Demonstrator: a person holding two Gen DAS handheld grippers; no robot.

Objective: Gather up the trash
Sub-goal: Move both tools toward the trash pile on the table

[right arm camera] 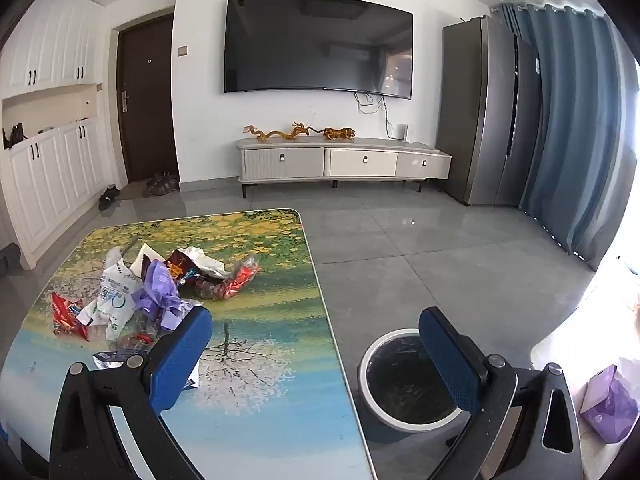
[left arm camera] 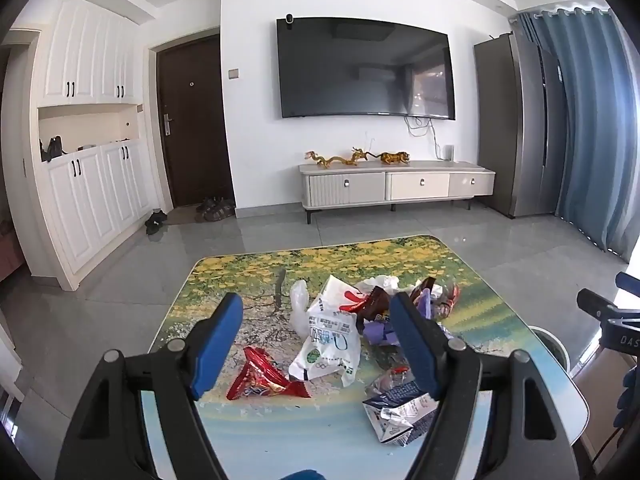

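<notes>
White letters "DAS" stand on a black device [left arm camera: 616,334] at the right edge of the left wrist view, cut off by the frame. The white plastic bag [left arm camera: 330,346] on the surface carries blue and green print, too blurred to read.

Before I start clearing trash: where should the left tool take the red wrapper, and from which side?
Grip the raised, crumpled top of the red wrapper, coming down from the near side. It lies apart at the pile's near-left edge, and its peak stands off the table.

White walls, grey tiled floor [right arm camera: 400,240], wall-mounted television [right arm camera: 318,42], low cabinet [right arm camera: 344,162], blue curtains [right arm camera: 568,132], dark door [right arm camera: 146,100].
</notes>
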